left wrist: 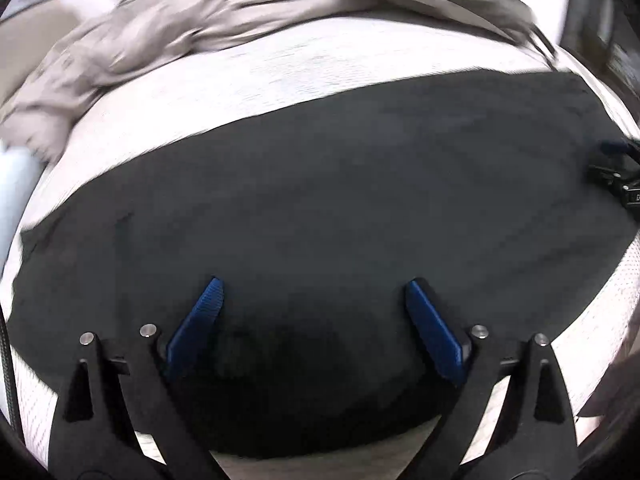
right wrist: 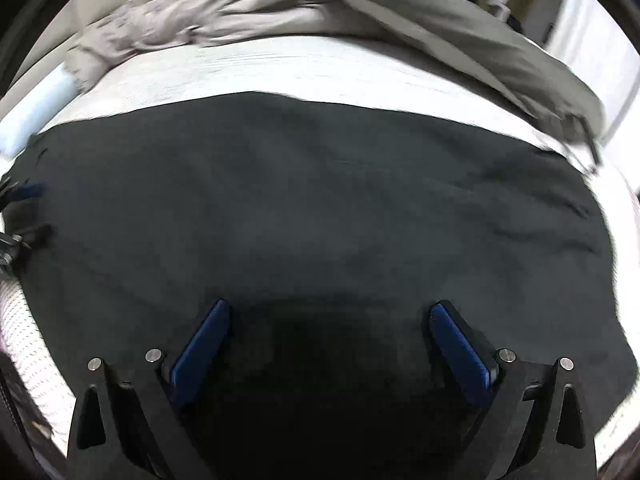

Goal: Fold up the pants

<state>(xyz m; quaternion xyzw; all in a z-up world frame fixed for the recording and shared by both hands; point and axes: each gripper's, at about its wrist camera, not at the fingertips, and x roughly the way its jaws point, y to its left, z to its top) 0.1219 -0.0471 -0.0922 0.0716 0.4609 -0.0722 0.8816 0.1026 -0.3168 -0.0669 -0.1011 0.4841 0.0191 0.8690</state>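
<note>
Black pants (left wrist: 320,184), spread flat across white textured bed sheet (left wrist: 280,68), lying as a broad dark band from left to right. Same pants (right wrist: 320,200) in right wrist view, filling most of the lower frame, far edge straight against the white sheet (right wrist: 300,68). Left claw (left wrist: 314,286) released, blue pads (left wrist: 200,320) wide apart, poised above the near part of the fabric, nothing pinched between. Contact of the tips with the cloth: cannot tell. Right claw (right wrist: 330,308) likewise released, blue pads (right wrist: 204,344) splayed over the dark fabric, no fold gripped. Right claw also visible at the right edge of the left wrist view (left wrist: 618,176), over the pants' end; left claw at the left edge of the right wrist view (right wrist: 20,208), well apart from the other. Beyond the pants: a strip of bare sheet, then a rumpled grey-beige blanket (left wrist: 180,24) heaped along the far side, blurred. Pale blue object (right wrist: 36,108) beside the blanket's left end, identity unclear.
</note>
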